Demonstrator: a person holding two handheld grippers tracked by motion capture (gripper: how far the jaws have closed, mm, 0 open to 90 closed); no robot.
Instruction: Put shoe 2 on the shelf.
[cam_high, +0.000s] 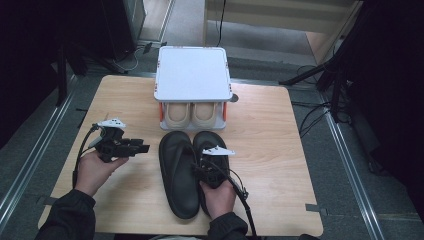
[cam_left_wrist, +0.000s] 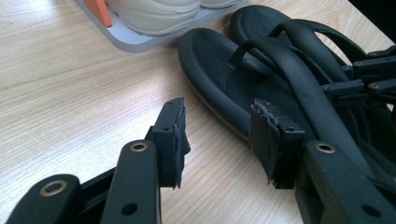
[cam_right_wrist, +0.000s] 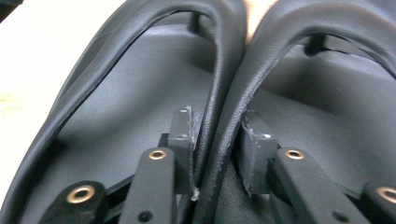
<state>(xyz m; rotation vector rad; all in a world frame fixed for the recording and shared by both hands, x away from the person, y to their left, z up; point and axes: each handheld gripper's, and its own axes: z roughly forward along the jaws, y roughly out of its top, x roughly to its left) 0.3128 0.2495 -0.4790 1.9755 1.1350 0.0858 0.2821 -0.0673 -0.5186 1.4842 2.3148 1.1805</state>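
Observation:
Two black flip-flops lie side by side on the wooden table, the left one (cam_high: 177, 170) (cam_left_wrist: 210, 60) (cam_right_wrist: 140, 88) beside the right one (cam_high: 207, 140) (cam_left_wrist: 261, 18) (cam_right_wrist: 336, 93). My right gripper (cam_high: 205, 159) (cam_right_wrist: 219, 140) reaches in from their heel end. Its pads press the two inner straps (cam_right_wrist: 224, 93) together, one pad on each strap. My left gripper (cam_high: 142, 148) (cam_left_wrist: 219, 140) is held to the left of the pair, pointing toward it, open with nothing between its pads.
A small shoe rack with a white top (cam_high: 192, 72) and a grey base (cam_left_wrist: 135, 39) stands at the table's far middle, holding a pair of beige shoes (cam_high: 192, 114) (cam_left_wrist: 154, 14) under the top. Bare wood (cam_high: 270, 130) lies right of the flip-flops.

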